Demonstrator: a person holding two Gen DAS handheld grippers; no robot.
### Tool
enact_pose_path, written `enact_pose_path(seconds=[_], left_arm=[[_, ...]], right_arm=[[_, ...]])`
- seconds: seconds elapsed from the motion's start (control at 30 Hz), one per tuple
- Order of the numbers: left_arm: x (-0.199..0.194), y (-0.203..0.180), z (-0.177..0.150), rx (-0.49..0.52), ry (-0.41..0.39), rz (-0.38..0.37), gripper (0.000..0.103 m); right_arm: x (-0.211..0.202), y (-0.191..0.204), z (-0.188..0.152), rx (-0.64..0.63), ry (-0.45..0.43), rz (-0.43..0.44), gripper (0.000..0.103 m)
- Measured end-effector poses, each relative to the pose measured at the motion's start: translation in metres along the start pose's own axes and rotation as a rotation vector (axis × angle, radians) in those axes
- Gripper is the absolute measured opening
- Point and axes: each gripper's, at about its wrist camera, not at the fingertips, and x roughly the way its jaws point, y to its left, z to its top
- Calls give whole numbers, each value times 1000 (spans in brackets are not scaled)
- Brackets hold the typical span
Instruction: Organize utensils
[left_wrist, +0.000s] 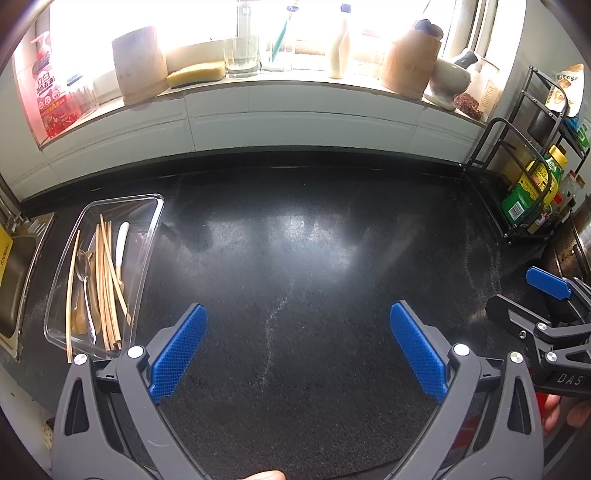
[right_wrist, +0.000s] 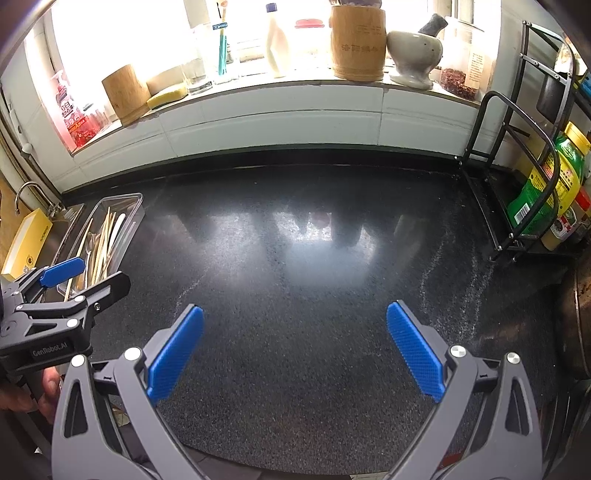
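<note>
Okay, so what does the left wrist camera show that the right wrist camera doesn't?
Only the left wrist view shows the right gripper from the side. Only the right wrist view shows the faucet, the yellow box and the left gripper from the side. Both share the clear tray of chopsticks, the black countertop and the bottle rack. Both grippers are open and empty.

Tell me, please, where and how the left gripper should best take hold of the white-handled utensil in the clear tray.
Probably grip the white-handled utensil by the handle's middle, coming from above. It lies flat beside the chopsticks, away from them, and the clear tray walls block a sideways approach. The left gripper is open.
</note>
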Motion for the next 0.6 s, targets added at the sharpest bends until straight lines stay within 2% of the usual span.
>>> enact_pose_path(seconds=[0.6], left_arm=[[8, 0, 10, 10, 11, 10, 97]], right_arm=[[10, 3, 9, -13, 9, 5, 96]])
